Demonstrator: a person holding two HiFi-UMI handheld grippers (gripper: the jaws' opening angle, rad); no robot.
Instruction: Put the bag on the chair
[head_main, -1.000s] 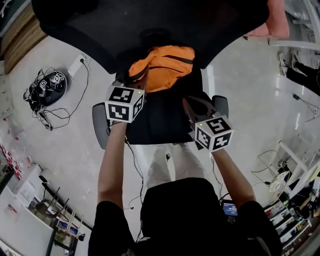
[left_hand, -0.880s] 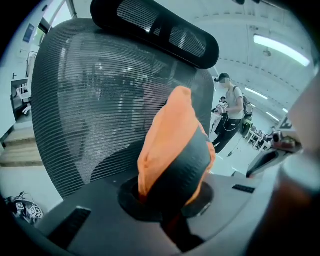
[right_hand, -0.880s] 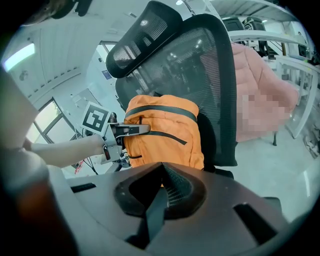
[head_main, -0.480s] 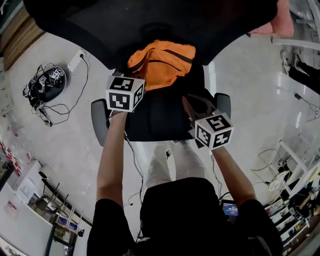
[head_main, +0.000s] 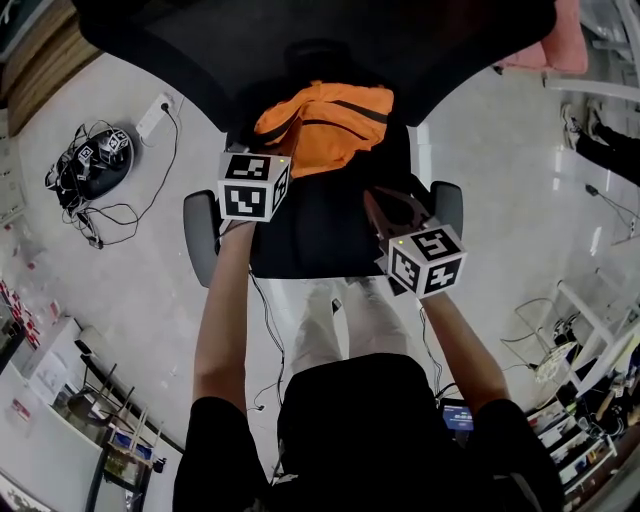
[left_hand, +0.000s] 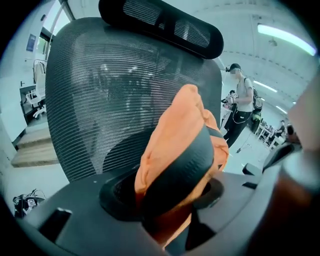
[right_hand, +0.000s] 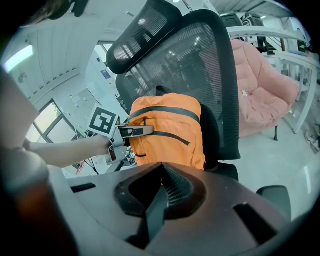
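**Bag** (head_main: 325, 125): orange fabric with black straps and a black zip line. It stands on the seat of the chair, upright, with its back against the mesh backrest.

**Chair** (head_main: 320, 235): black office chair with a grey-black mesh backrest (left_hand: 100, 100), a headrest (left_hand: 165, 25) on top and an armrest (head_main: 198, 235) on each side of the seat. It stands on a pale floor (head_main: 130, 290).

**Left hand-held gripper** (head_main: 262, 152): at the bag's left edge, pointing down towards the seat. Its jaws stand apart and have just been opening. A fold of the bag, with a black strap across it, lies between them. Its marker cube (head_main: 253, 185) sits over the wrist.

**Right hand-held gripper** (head_main: 380, 205): over the front right part of the seat, apart from the bag. Its jaws are closed together with nothing between them. Its marker cube (head_main: 427, 262) faces up.

**Surroundings**:
- A pink padded armchair (right_hand: 265, 95) stands to the right of the chair.
- A white power strip (head_main: 153, 122) with a tangle of cables lies on the floor to the left.
- A person (left_hand: 242, 105) stands well behind the chair.
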